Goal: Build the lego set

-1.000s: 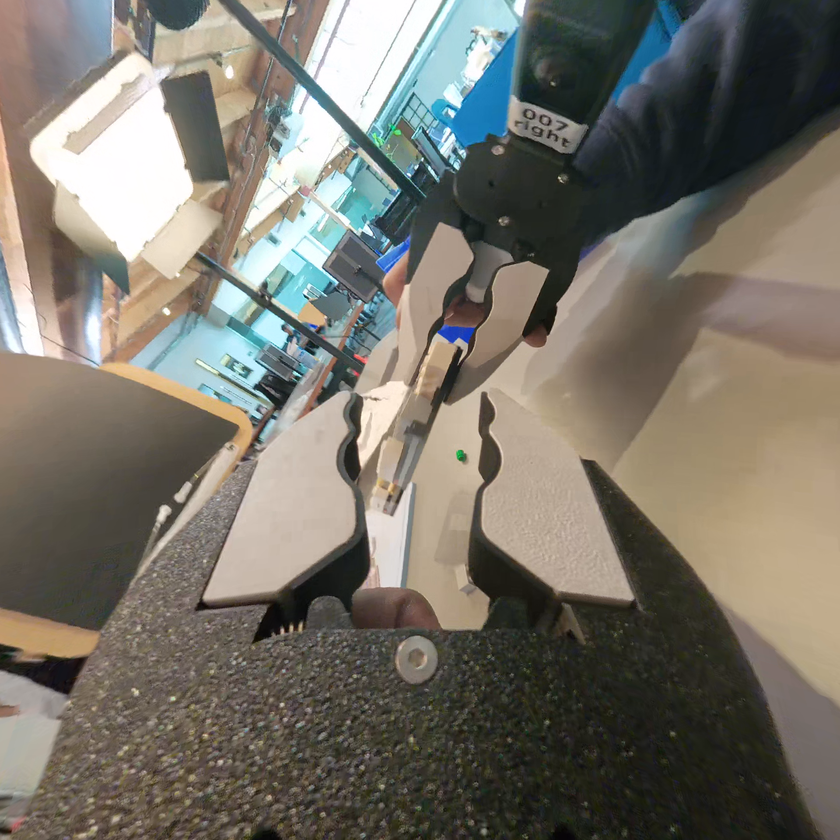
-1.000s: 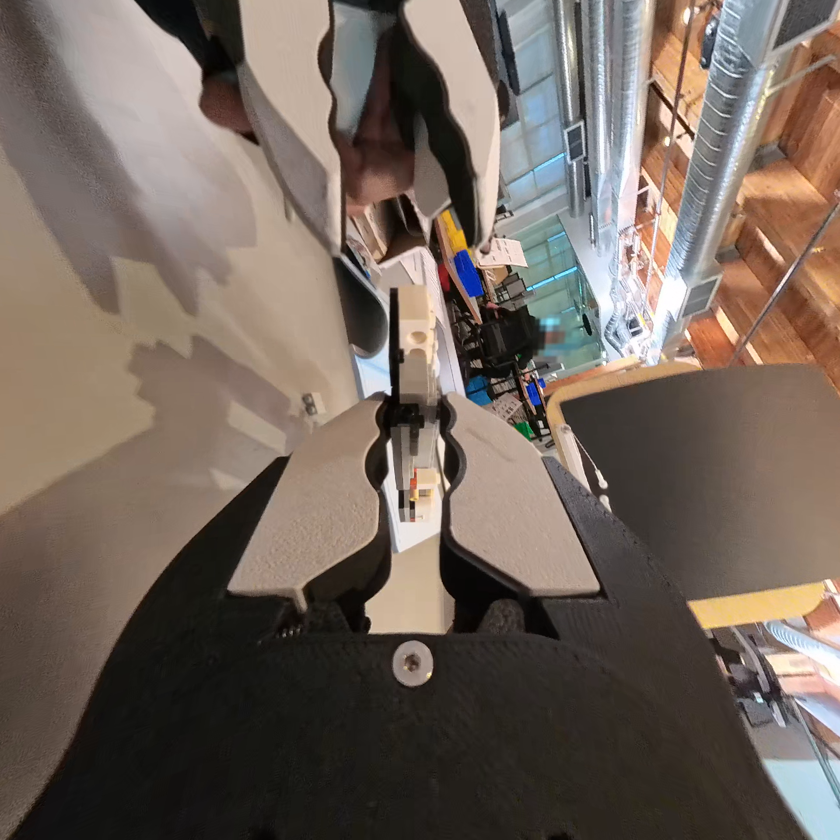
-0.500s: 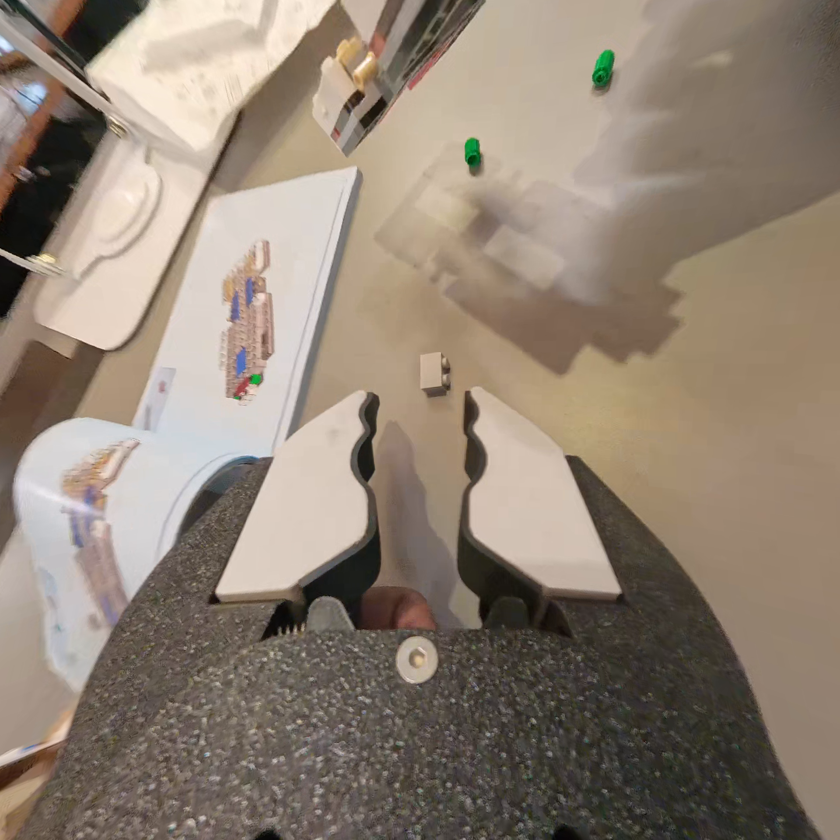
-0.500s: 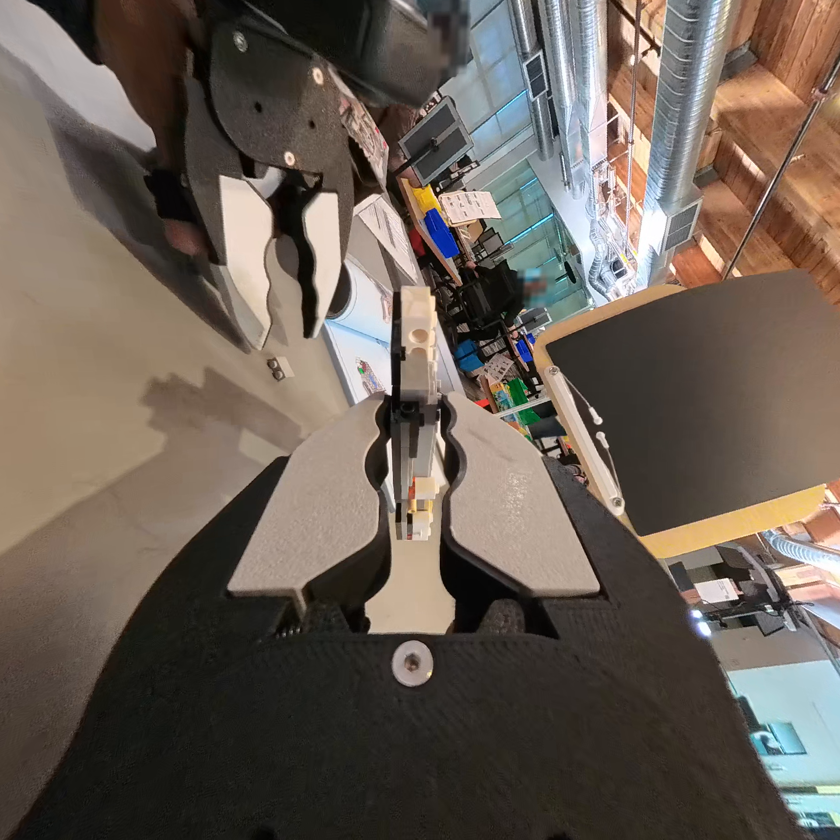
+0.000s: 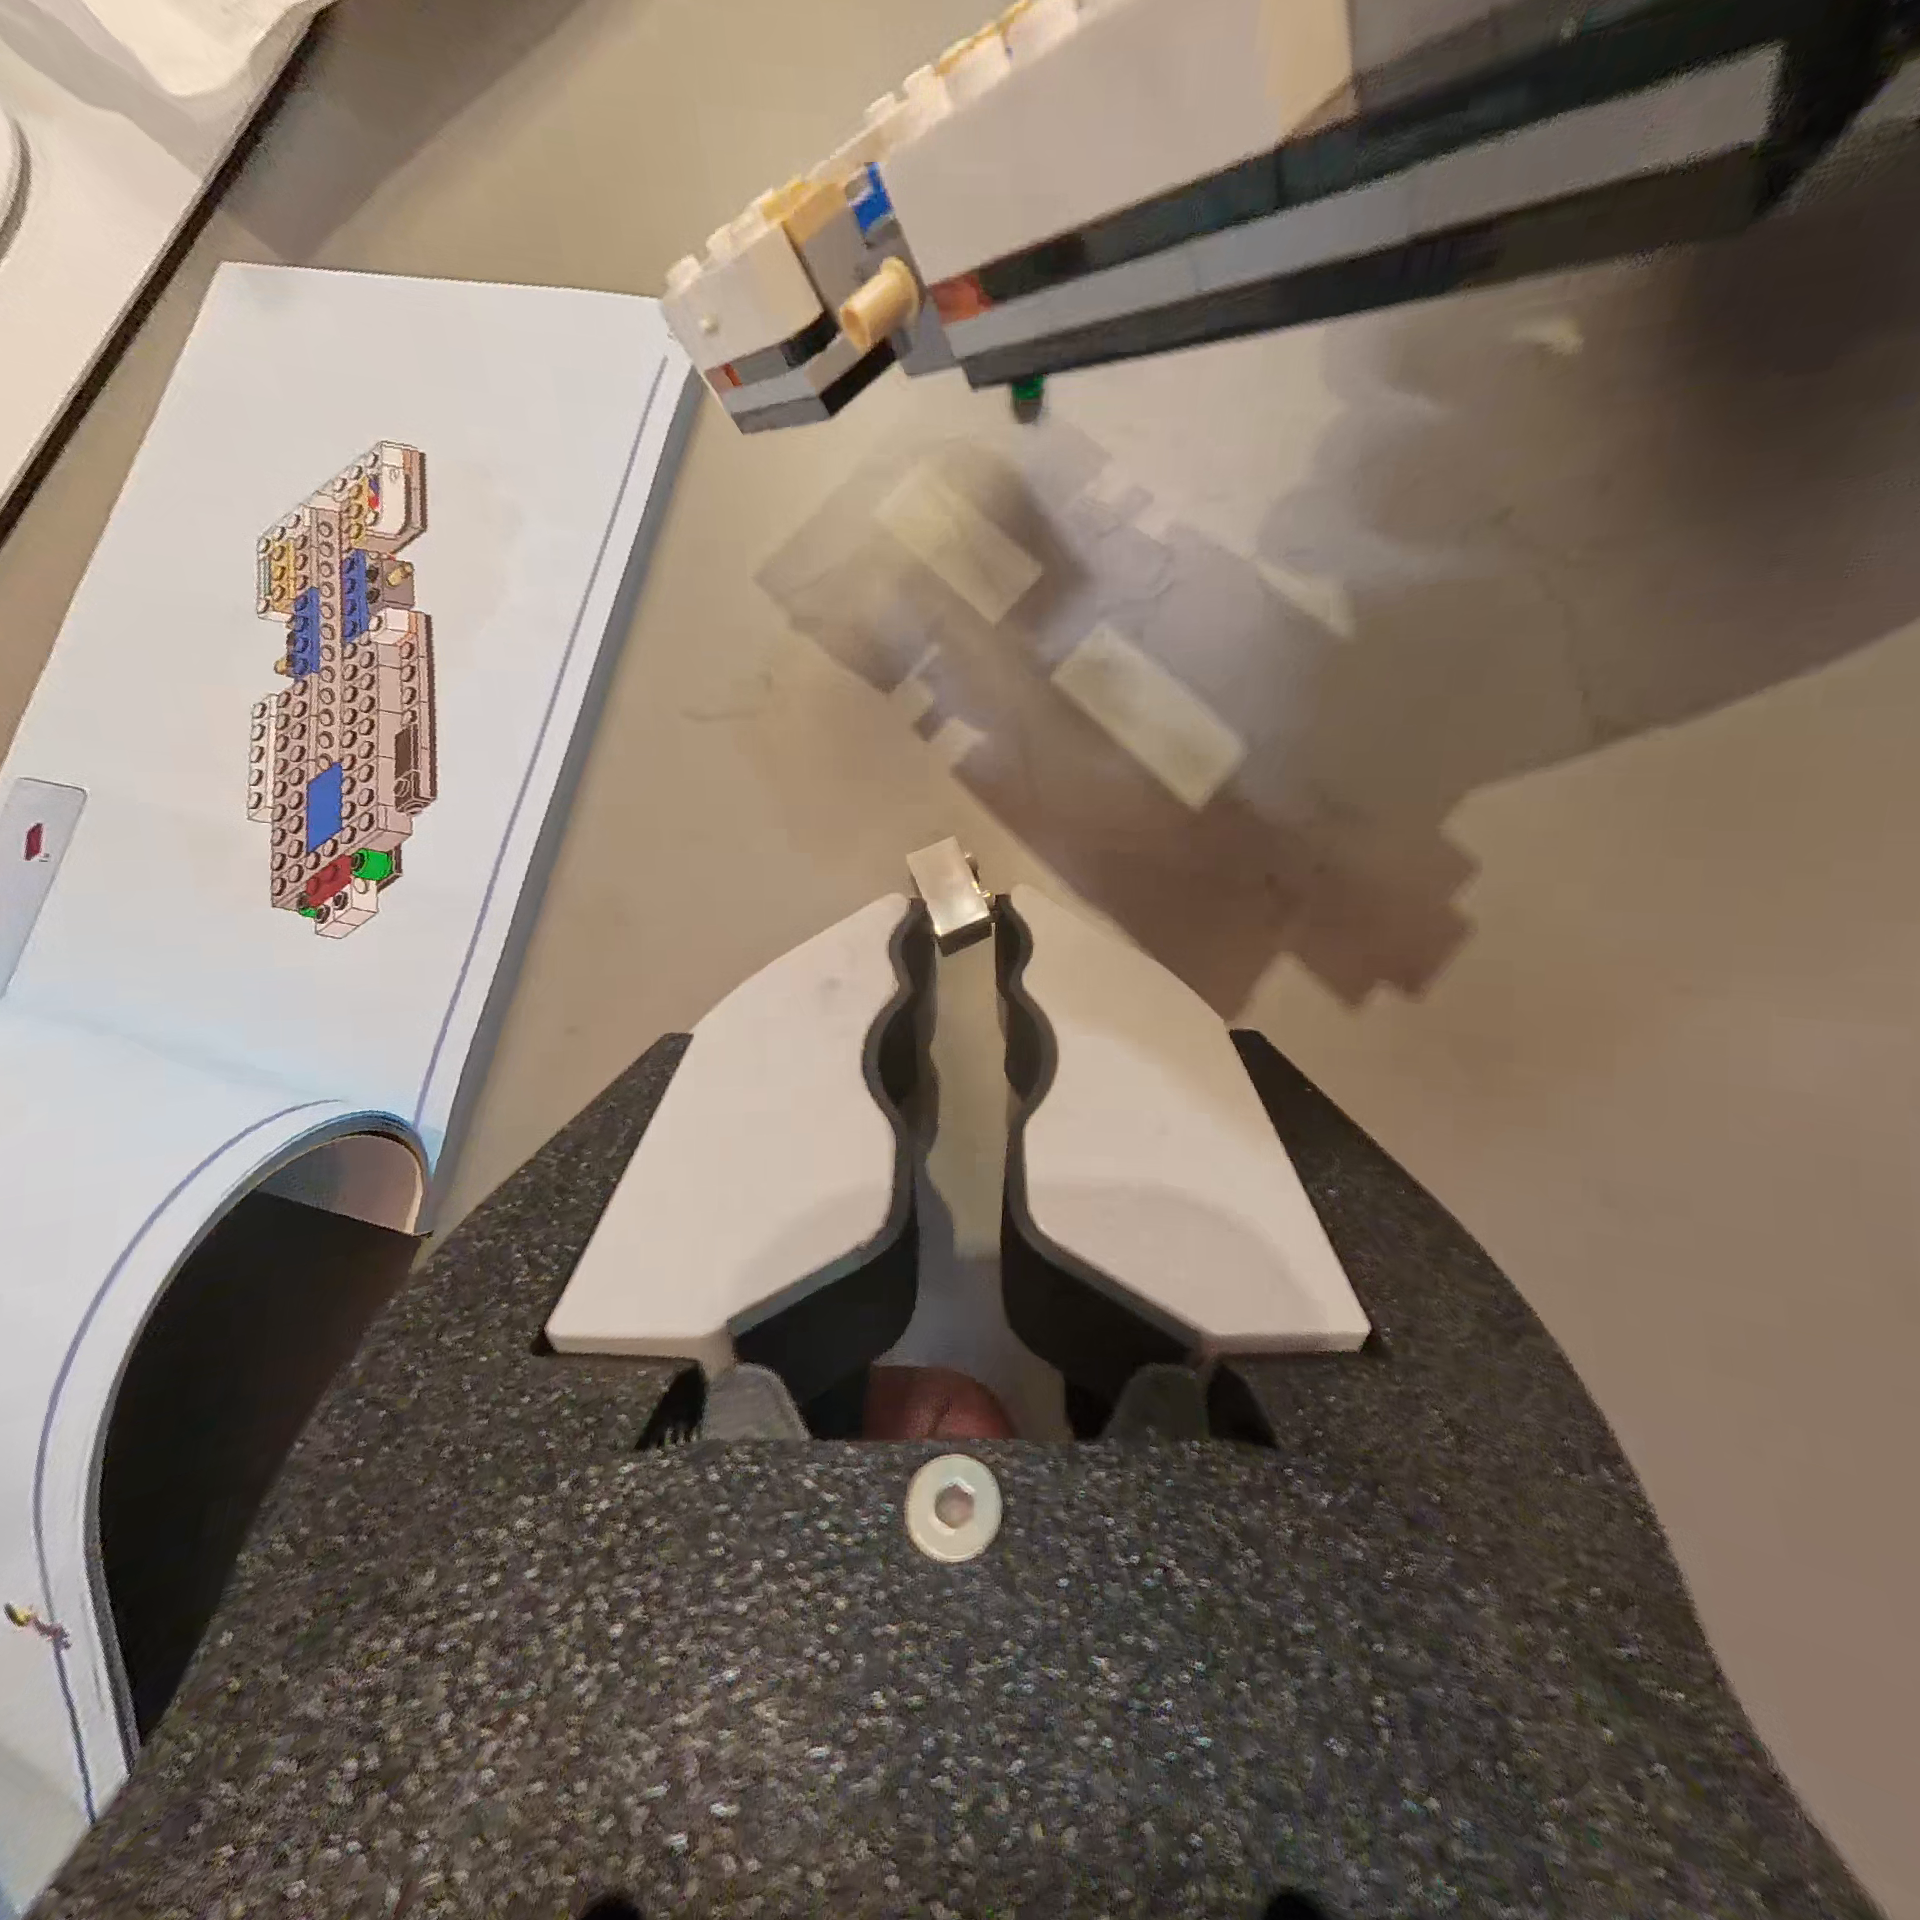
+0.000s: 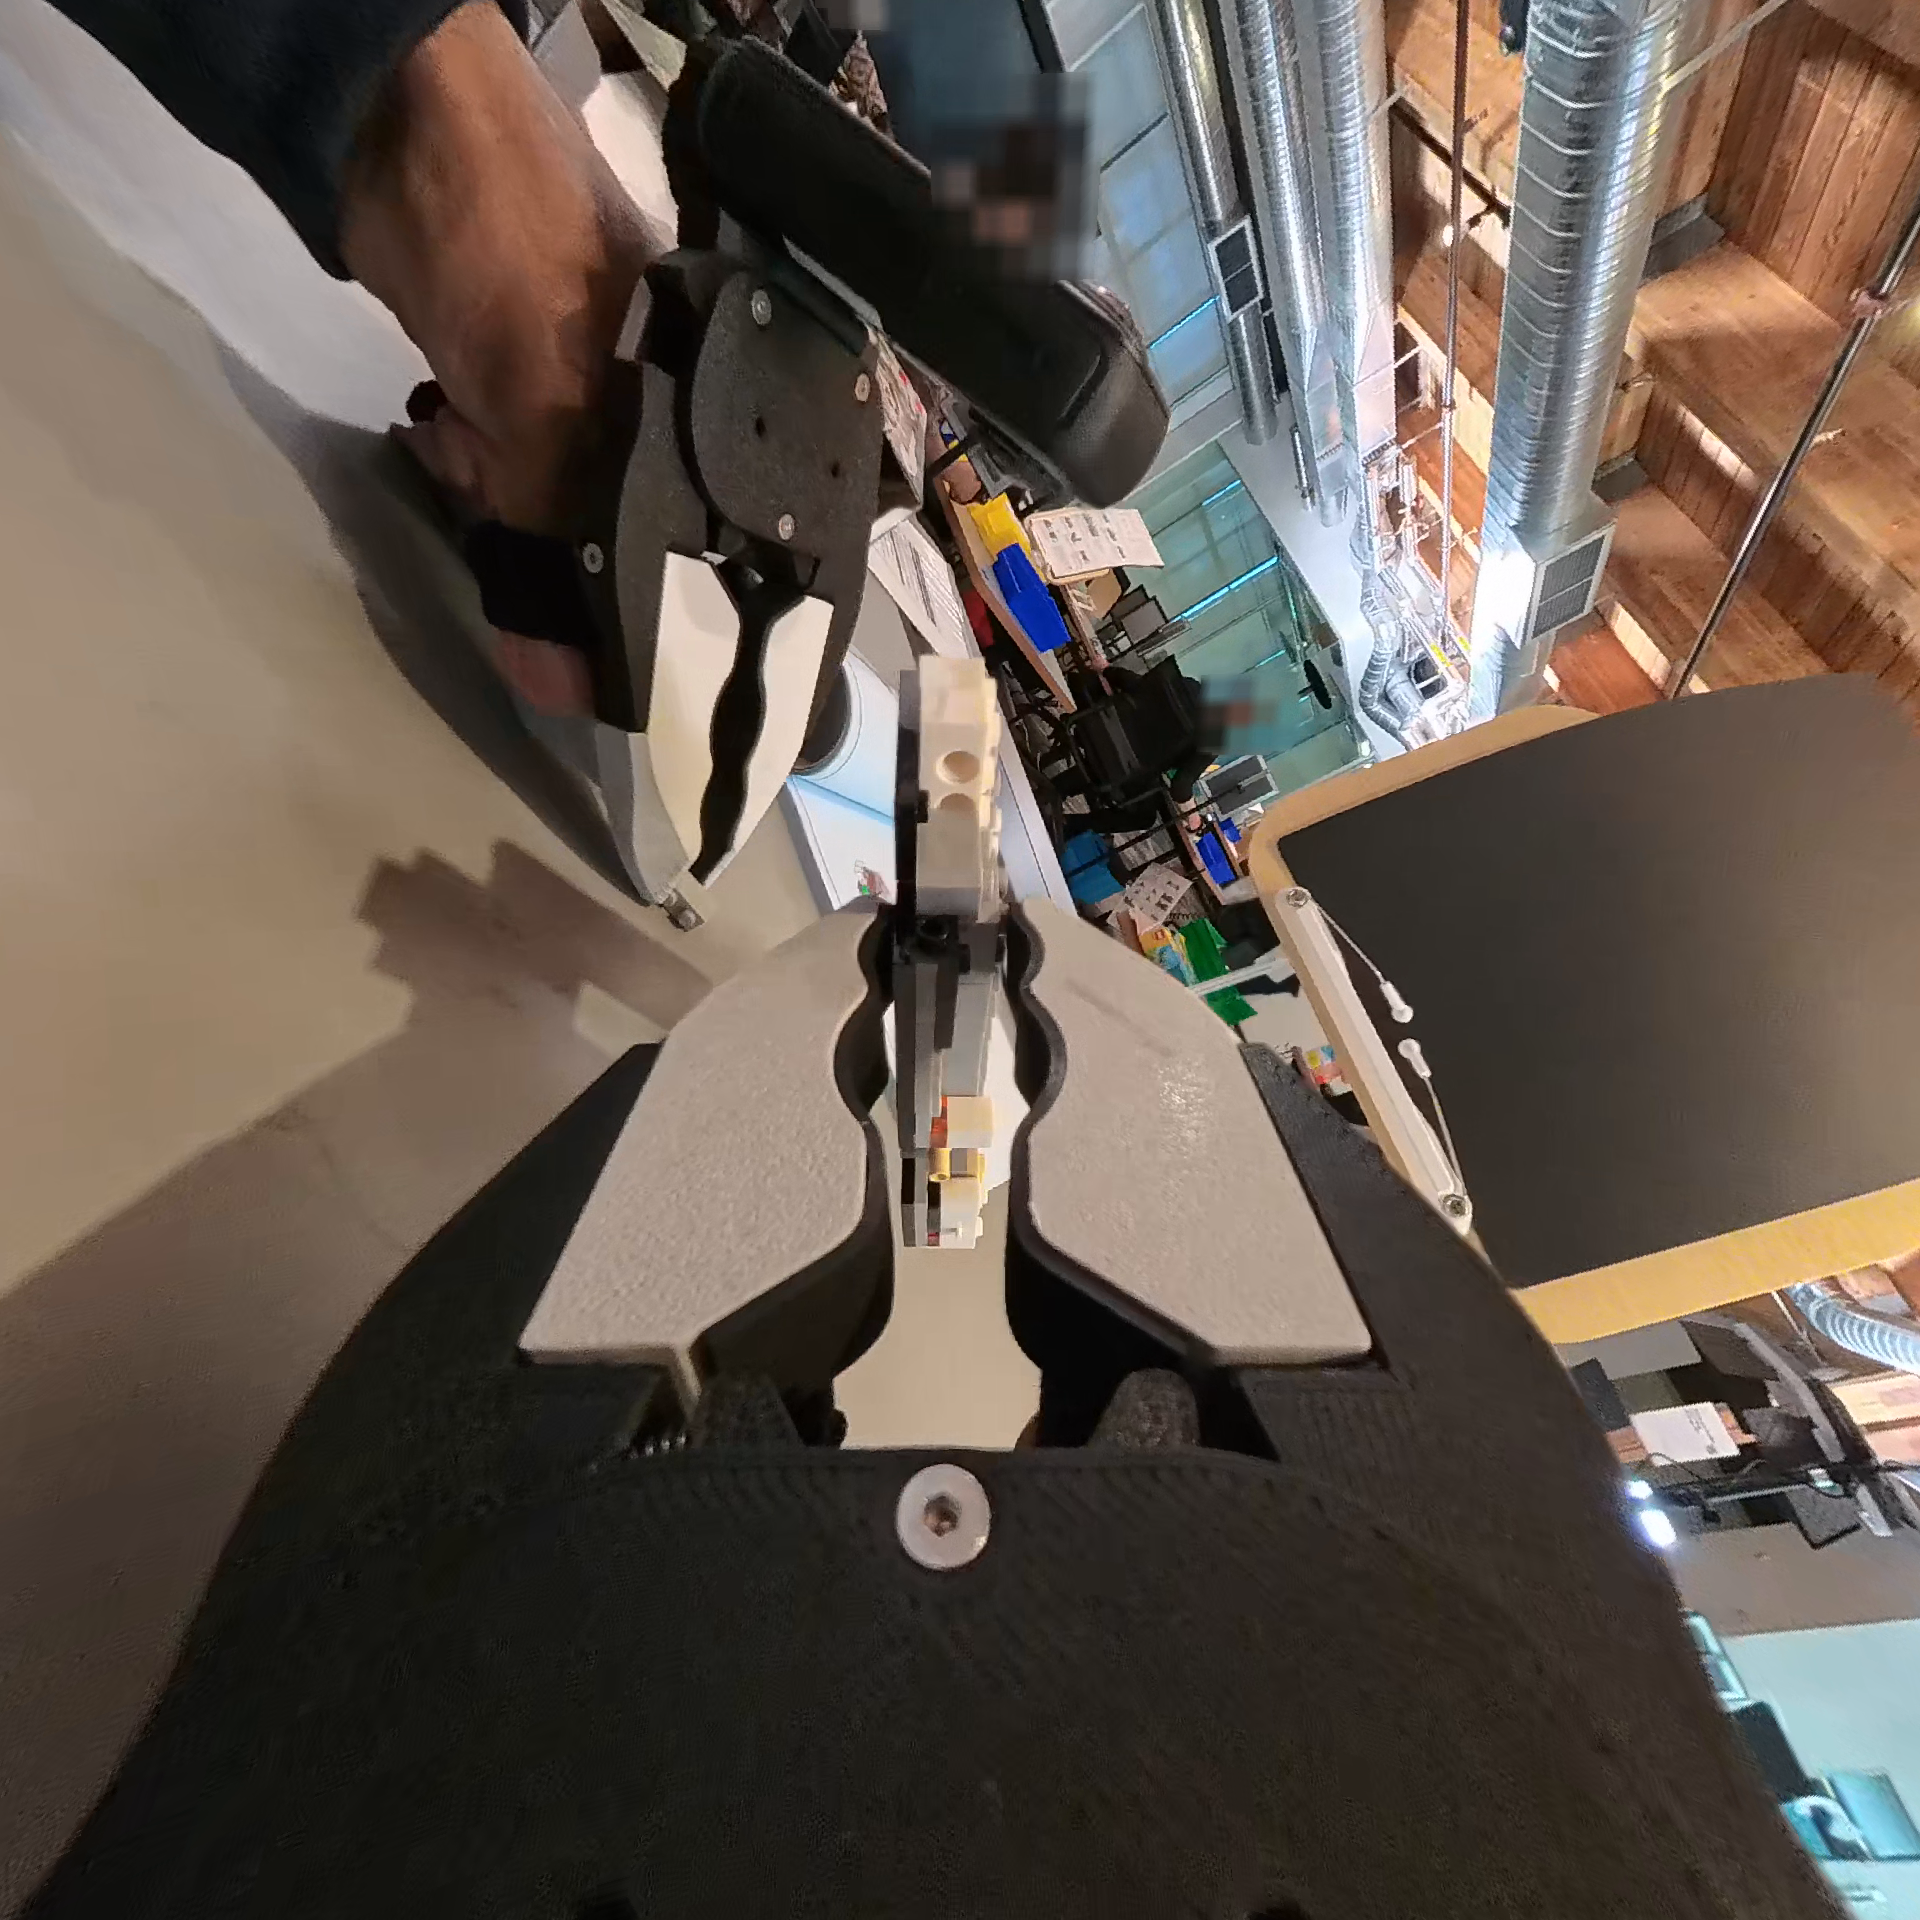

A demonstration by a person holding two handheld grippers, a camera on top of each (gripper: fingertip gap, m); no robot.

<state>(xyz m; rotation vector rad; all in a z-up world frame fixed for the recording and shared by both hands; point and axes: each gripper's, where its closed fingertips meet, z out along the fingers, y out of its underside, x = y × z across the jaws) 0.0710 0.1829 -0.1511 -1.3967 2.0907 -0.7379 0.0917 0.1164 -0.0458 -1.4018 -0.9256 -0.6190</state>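
just small grey brick [image 5: 948,902], pinched

— What's the left gripper [image 5: 954,920] made of?
— Speckled, grainy black plastic body; smooth matt grey fingers [image 5: 800,1081] pinching a small glossy grey plastic brick [image 5: 948,896].
— And left of it?
— A satin paper instruction booklet [image 5: 343,582] on a smooth matt beige table [image 5: 1558,1143].
— Ahead?
— A glossy plastic brick model [image 5: 1039,239].
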